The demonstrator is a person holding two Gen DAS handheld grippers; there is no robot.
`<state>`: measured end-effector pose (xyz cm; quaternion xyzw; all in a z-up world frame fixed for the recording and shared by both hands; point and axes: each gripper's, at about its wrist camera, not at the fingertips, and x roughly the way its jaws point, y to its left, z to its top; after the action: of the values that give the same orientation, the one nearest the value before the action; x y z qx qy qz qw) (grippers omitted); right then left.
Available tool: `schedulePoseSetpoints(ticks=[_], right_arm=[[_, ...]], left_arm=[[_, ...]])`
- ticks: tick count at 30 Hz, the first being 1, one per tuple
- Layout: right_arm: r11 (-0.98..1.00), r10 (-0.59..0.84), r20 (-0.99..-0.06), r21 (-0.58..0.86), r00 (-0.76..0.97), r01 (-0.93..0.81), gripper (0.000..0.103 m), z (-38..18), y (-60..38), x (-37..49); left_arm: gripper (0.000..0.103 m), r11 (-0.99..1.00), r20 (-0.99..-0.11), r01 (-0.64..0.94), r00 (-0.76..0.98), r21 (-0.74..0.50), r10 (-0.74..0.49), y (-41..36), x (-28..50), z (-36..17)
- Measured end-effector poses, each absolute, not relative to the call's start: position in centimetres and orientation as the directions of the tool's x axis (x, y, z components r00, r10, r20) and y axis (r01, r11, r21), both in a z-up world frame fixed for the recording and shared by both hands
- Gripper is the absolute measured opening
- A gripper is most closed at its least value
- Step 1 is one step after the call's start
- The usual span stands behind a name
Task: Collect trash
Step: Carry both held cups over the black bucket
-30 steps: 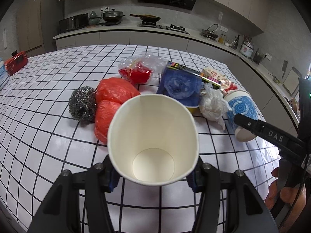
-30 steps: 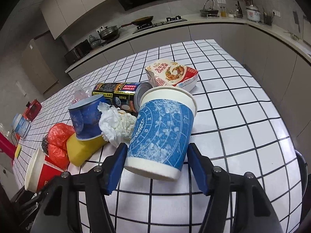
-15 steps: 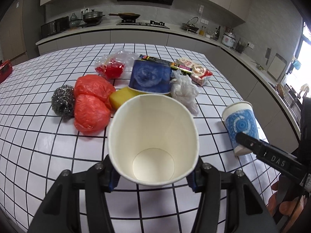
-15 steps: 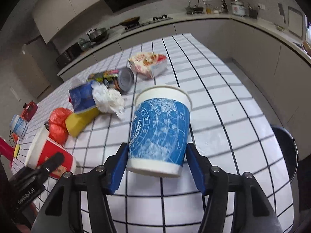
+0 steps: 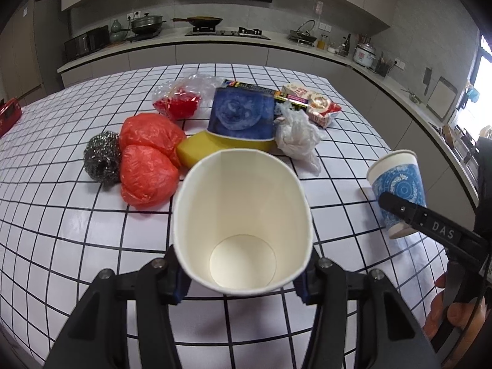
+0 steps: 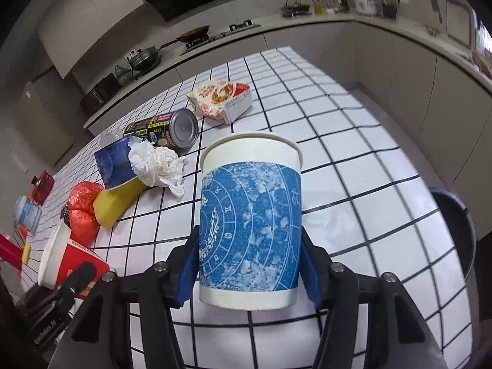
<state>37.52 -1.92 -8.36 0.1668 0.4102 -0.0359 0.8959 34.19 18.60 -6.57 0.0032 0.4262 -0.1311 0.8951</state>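
Observation:
My left gripper is shut on a paper cup, red outside and white inside. Its empty mouth faces the camera and is squashed oval as the jaws are closing a little more. The same red cup shows at lower left in the right wrist view. My right gripper grips a blue-patterned paper cup upright near its base, and its jaws are closing on the cup. That blue cup hangs over the table's right side in the left wrist view.
A trash pile lies mid-table: orange bags, a steel scourer, a yellow sponge, a crushed blue cup, a white wad, a can and a snack packet. A dark bin stands beyond the table's right edge.
My right gripper has carried the blue cup to the right, away from the pile, and pinched it tighter. The left gripper keeps the red cup, and the pile now sits farther off.

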Motion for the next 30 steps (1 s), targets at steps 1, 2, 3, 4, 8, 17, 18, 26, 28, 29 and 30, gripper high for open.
schedulePoseSetpoints(ticks=[1,2,3,4,8,17,18,26,28,29,30], right_arm=[[0.944,0.055,-0.737,0.257,0.674,0.205,0.059,-8.0,-2.0,36.9],[0.947,0.038,-0.729,0.244,0.684,0.208,0.059,-7.6,-2.0,36.3],[0.950,0.024,-0.723,0.233,0.690,0.210,0.059,-7.2,-2.1,35.8],[0.951,0.010,-0.716,0.223,0.698,0.215,0.059,-6.9,-2.3,35.2],[0.942,-0.027,-0.699,0.222,0.715,0.253,0.059,-5.9,-3.6,32.9],[0.896,-0.197,-0.712,0.149,0.674,0.419,0.059,-5.4,-10.1,27.1],[0.890,-0.209,-0.713,0.145,0.669,0.433,0.059,-5.3,-10.8,26.5],[0.870,-0.260,-0.705,0.124,0.659,0.477,0.059,-5.5,-18.1,23.0],[0.874,-0.254,-0.709,0.124,0.659,0.470,0.059,-6.0,-20.7,22.5],[0.879,-0.246,-0.711,0.123,0.659,0.461,0.059,-6.3,-22.1,22.5],[0.883,-0.238,-0.714,0.123,0.659,0.452,0.059,-6.6,-23.3,22.5]], left_arm=[[0.053,0.963,-0.762,0.249,0.602,-0.108,-0.241,18.4,34.1,-6.4],[0.053,0.957,-0.757,0.267,0.600,-0.117,-0.260,18.1,33.9,-6.2],[0.053,0.952,-0.750,0.280,0.602,-0.121,-0.272,17.8,33.7,-5.9],[0.053,0.949,-0.744,0.290,0.605,-0.123,-0.282,17.5,33.5,-5.7],[0.052,0.924,-0.730,0.356,0.592,-0.142,-0.341,15.8,32.8,-4.9],[0.052,0.873,-0.751,0.460,0.516,-0.162,-0.411,10.8,31.6,-5.1],[0.052,0.869,-0.751,0.467,0.513,-0.163,-0.416,10.0,31.3,-5.1],[0.052,0.855,-0.748,0.499,0.510,-0.144,-0.424,2.9,29.5,-5.1],[0.052,0.858,-0.751,0.493,0.513,-0.140,-0.417,0.4,29.1,-5.2],[0.052,0.861,-0.751,0.489,0.514,-0.139,-0.414,-0.6,29.1,-5.3],[0.052,0.866,-0.752,0.482,0.519,-0.135,-0.406,-2.1,28.9,-5.4]])
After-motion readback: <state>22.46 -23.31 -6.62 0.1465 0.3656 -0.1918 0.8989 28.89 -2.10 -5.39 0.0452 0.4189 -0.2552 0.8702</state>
